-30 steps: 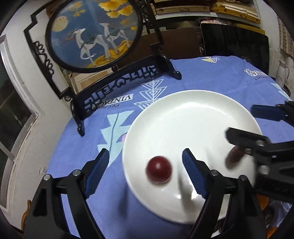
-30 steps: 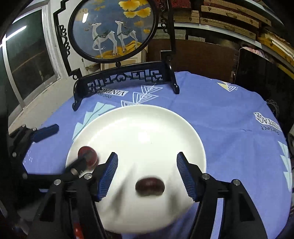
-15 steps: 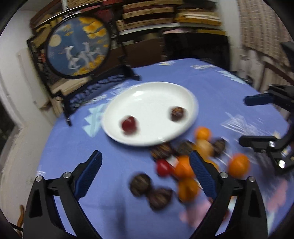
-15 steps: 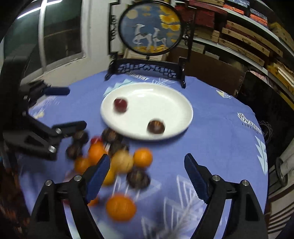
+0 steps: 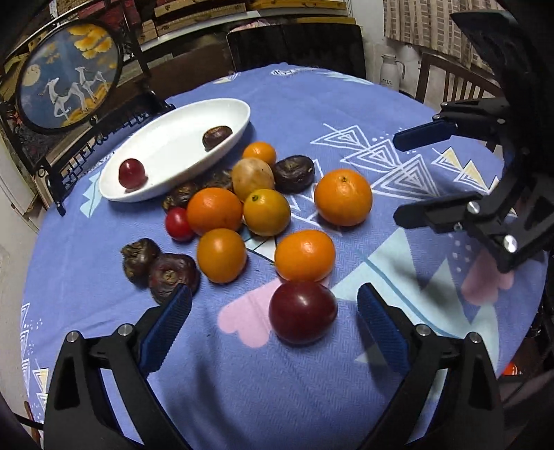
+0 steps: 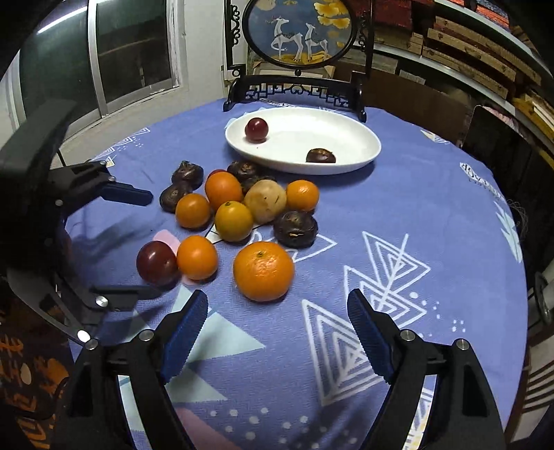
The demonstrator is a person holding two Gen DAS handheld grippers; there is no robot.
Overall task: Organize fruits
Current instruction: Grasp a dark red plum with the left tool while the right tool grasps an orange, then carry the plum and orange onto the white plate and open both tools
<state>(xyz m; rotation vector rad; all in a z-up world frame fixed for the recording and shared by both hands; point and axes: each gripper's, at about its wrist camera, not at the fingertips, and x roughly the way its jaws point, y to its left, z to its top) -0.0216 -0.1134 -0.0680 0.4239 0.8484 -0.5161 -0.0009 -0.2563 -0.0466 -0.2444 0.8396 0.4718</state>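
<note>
a: what do the surfaces look like?

b: a round table under a woven blue tablecloth (image 5: 346, 104) printed with white triangles and pink and pale blue shapes. the white plate (image 5: 162, 131) is glossy and smooth; on it sit a shiny dark red plum (image 5: 131, 172) and a dull brown, ridged water chestnut (image 5: 216, 135), well apart from each other.

a: and the loose fruit?

b: a cluster beside the plate: dimpled oranges, the largest orange (image 6: 264, 270) nearest the right gripper (image 6: 277, 329); a pale matte passion fruit (image 5: 252, 177); a small glossy cherry tomato (image 5: 178, 224); wrinkled brown chestnuts. a second, bigger plum (image 5: 302, 311) touches an orange and lies just ahead of the left gripper (image 5: 273, 323), between its ribbed blue pads.

a: the tools?

b: both are spread wide, gripping nothing. the right one hovers over bare cloth short of the largest orange.

a: anything hard to see?

b: some chestnuts are half hidden behind the oranges near the plate rim. the round deer screen (image 6: 299, 31) in its carved black stand is cut off at the top in the right wrist view.
</note>
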